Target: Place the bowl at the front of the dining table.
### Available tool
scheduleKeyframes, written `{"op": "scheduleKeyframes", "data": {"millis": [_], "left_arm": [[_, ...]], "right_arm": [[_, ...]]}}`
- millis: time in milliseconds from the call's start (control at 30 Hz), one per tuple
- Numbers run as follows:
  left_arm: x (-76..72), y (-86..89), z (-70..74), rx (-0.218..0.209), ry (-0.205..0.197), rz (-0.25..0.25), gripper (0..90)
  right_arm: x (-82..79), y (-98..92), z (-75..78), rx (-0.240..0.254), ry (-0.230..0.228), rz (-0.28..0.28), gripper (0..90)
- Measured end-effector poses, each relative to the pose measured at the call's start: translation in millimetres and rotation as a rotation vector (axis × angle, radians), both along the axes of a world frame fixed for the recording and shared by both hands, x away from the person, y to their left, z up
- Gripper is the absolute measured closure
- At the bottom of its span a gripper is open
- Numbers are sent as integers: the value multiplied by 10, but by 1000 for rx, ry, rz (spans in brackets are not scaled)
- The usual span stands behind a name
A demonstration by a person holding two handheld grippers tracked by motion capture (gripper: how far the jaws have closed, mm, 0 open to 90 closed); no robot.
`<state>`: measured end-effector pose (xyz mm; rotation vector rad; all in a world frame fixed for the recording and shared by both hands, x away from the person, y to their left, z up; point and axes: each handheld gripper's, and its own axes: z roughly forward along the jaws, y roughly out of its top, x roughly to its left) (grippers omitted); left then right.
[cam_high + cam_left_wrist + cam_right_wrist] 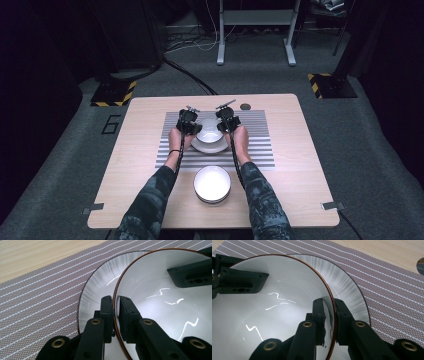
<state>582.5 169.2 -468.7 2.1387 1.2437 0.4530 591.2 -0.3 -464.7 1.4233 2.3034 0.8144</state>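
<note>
Over plate, hands flank bowl.

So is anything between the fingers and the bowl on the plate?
No. Both grippers already pinch the bowl: the left gripper on one side of its rim, the right gripper on the opposite side. The bowl sits over the plate on the striped mat.

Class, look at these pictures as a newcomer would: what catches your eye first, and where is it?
First, the white bowl above the plate on the striped mat, pinched at opposite sides of its rim by the left claw and right claw. Then a second white bowl stands on the bare wood nearer the person.
</note>
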Motion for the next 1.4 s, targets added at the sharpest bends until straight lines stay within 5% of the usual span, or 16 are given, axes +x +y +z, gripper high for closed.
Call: {"op": "scheduleKeyframes", "data": {"millis": [1400], "left_arm": [[99, -4, 24, 16, 32, 0, 810]], "right_arm": [[119, 3, 1, -5, 22, 9, 796]]}}
